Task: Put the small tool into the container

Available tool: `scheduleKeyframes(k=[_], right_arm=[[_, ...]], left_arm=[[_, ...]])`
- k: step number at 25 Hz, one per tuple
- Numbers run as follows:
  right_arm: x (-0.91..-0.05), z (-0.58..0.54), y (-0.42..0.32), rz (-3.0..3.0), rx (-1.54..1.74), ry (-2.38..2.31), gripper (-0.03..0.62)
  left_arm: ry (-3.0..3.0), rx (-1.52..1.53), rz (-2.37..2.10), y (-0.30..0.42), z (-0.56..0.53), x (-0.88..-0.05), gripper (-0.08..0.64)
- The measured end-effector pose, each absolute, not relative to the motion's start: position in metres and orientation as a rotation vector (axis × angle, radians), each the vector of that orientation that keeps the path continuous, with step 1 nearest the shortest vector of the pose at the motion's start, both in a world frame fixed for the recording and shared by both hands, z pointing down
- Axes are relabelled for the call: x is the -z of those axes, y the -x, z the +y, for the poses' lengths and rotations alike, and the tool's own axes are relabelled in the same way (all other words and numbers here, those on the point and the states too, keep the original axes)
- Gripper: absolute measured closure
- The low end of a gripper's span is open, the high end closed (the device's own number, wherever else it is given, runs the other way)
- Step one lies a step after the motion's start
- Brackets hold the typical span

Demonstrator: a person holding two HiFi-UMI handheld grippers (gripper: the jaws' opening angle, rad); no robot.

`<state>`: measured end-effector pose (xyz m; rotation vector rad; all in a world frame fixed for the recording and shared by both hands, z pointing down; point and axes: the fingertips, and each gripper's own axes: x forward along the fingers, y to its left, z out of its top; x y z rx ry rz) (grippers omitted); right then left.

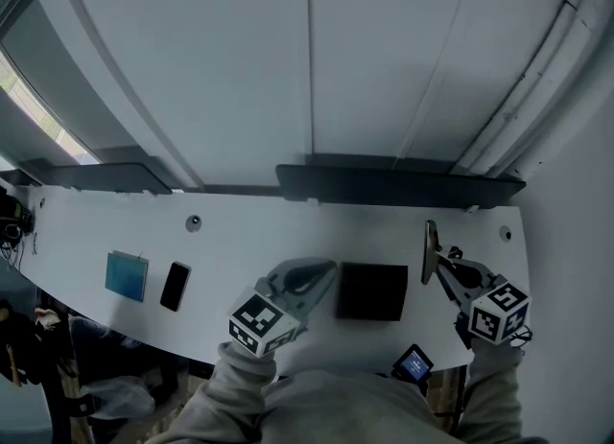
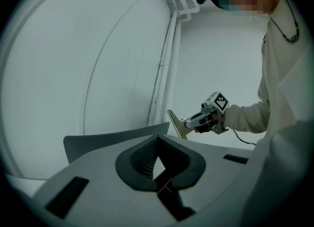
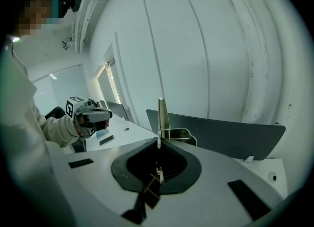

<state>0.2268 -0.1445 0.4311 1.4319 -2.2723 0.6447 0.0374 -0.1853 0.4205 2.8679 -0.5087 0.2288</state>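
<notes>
- The right tool is raised over the right end of the white table. Its jaws are clamped on a small, flat, brass-coloured metal blade, which stands upright out of the tips.
- From the head view, the metal blade shows edge-on as a thin dark sliver. It is just to the right of the square black container, clear of it and not inside.
- The black container sits on the table between the two tools.
- The left tool is held just beside the container's left side, its tips pointing toward it. Its jaws are drawn together with nothing between them.
- Farther left on the table, a pale blue box and a black phone lie near each other, well apart from the container.
- A long dark panel runs along the table's far edge, below the pale wall.
</notes>
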Motion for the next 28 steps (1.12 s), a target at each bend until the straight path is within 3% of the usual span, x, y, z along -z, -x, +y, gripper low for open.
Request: scheduleKeyframes(k=[28], right_arm=[[-0.457, -0.142, -0.218, -2.281, -0.623, -1.295, 0.571]], left_arm=[[-2.829, -0.249, -0.574, -0.031, -0.180, -0.429, 0.558]])
